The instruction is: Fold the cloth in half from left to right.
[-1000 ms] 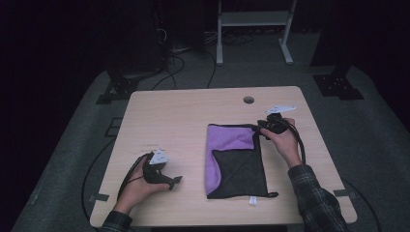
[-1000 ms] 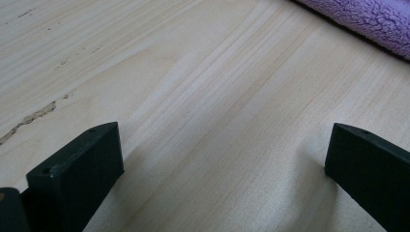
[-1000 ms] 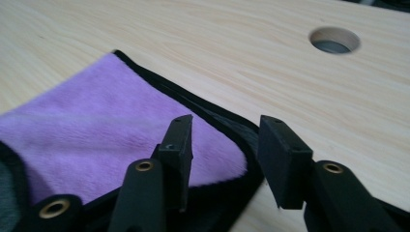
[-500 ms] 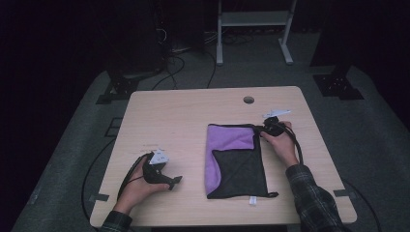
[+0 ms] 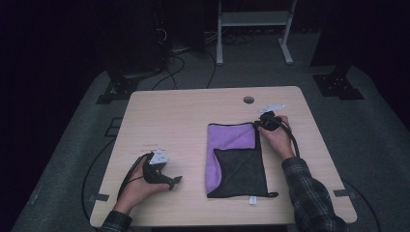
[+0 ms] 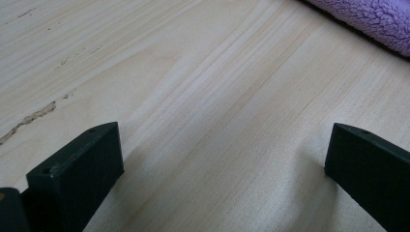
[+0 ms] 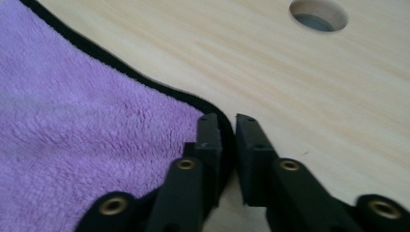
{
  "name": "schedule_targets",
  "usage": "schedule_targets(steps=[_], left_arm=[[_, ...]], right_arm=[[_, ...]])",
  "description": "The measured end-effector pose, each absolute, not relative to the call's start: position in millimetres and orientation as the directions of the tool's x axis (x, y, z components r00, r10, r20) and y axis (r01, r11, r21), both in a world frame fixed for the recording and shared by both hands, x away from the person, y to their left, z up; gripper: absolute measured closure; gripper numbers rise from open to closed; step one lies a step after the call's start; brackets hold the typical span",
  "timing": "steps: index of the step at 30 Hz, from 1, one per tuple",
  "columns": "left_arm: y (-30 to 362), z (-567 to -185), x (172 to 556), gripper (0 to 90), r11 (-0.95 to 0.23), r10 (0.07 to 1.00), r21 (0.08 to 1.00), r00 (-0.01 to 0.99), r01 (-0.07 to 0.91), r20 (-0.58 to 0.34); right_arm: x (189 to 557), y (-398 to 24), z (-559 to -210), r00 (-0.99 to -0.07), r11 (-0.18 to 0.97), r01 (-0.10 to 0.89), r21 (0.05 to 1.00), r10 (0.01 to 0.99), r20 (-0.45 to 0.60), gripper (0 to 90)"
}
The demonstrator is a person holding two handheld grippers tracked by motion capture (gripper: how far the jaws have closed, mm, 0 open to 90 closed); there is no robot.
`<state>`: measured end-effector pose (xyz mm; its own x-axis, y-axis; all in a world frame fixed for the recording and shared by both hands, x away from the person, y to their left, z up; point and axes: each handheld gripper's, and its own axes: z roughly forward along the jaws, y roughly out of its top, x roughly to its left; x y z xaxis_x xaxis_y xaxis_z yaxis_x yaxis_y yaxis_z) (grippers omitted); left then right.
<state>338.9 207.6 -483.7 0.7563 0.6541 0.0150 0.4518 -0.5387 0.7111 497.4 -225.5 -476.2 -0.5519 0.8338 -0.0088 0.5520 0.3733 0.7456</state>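
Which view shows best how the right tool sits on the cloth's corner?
The right gripper view: the right tool has its jaws nearly closed on the black-edged corner of the purple cloth. The high view shows the whole cloth with the hand at its far right corner, jaws hidden. The left gripper view catches a strip of cloth.

Probably a lab: dark room, floor cables (image 5: 186,65)

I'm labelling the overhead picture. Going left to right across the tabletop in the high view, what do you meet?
Left tongs in the person's left hand → purple and black cloth → right tongs at the cloth's far right corner, in the right hand.
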Motion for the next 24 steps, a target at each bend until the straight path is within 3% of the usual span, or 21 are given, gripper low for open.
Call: schedule_targets(steps=[2, 12, 24], left_arm=[[208, -484, 339, 0.0, -0.539, 0.654, 0.711, 0.756, 0.452, 0.015], [207, -484, 339, 0.0, -0.538, 0.655, 0.711, 0.755, 0.453, 0.014], [208, -484, 339, 0.0, -0.540, 0.655, 0.709, 0.756, 0.453, 0.015]], right_arm=[[496, -228, -473, -0.540, 0.363, 0.547, 0.754, 0.842, -0.013, 69.0], [460, -231, -447, -0.609, 0.329, 0.489, 0.808, 0.792, 0.046, 63.9], [413, -200, -428, -0.733, 0.338, 0.442, 0.831, 0.670, 0.117, 59.3]])
